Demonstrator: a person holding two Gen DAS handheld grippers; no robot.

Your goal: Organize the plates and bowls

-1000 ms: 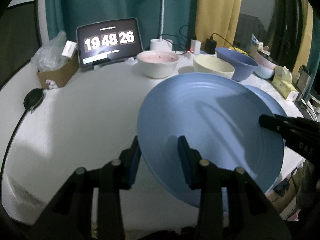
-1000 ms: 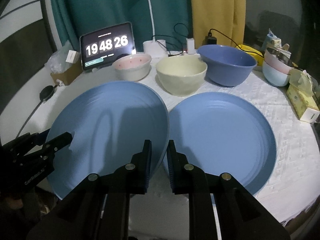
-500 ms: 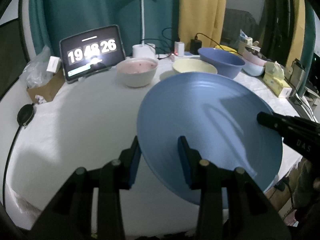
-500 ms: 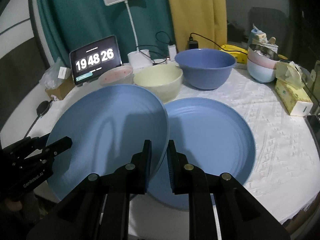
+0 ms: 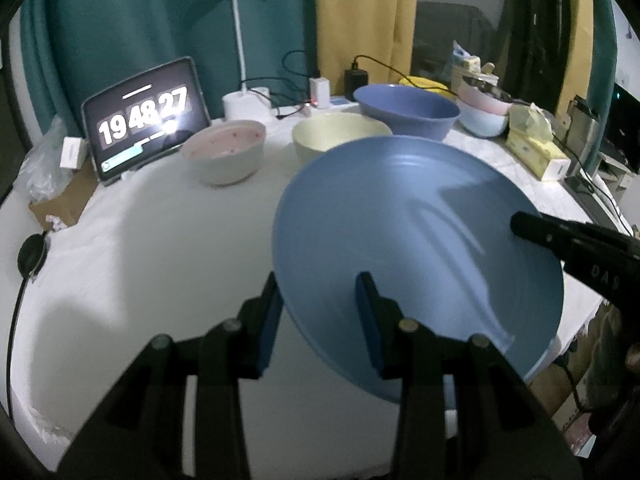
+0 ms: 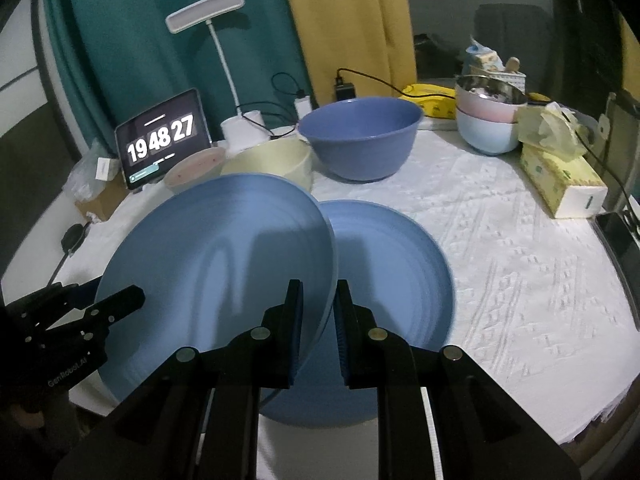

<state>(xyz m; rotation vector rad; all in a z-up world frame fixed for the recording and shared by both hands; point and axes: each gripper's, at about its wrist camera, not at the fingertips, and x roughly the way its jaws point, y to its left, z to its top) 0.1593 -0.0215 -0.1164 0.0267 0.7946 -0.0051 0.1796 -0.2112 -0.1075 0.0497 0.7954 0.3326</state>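
- Left wrist view: the left gripper [image 5: 320, 312] is clamping the near rim of a round, smooth, matte blue plate [image 5: 416, 248], one finger under the rim and one on its upper face. The plate is tilting, raised off the white desk [image 5: 140, 248].
- From the right edge, the right gripper [image 5: 524, 226] is reaching onto the plate's far rim; its grip is not clear from here.
- Behind the plate, a speckled pink bowl [image 5: 224, 152], a cream bowl [image 5: 336, 136] and a deep blue bowl [image 5: 408, 110] are sitting in a row. This view hides whatever lies beneath the plate.
- Right wrist view: the right gripper [image 6: 318, 312] is pinching the same plate [image 6: 216, 264] at its rim, jaws nearly closed on the thin edge. The left gripper [image 6: 120, 300] is gripping the opposite rim at lower left.
- Only here is a second blue plate [image 6: 392, 264] showing: it is lying flat on the embossed white cloth [image 6: 520, 264], and the held plate is overlapping its left side from above.
- Also clearer here: stacked pink and pale-blue bowls [image 6: 486, 120], a yellow tissue box [image 6: 560, 176], a tablet clock [image 6: 162, 138] and a white desk lamp [image 6: 206, 10].
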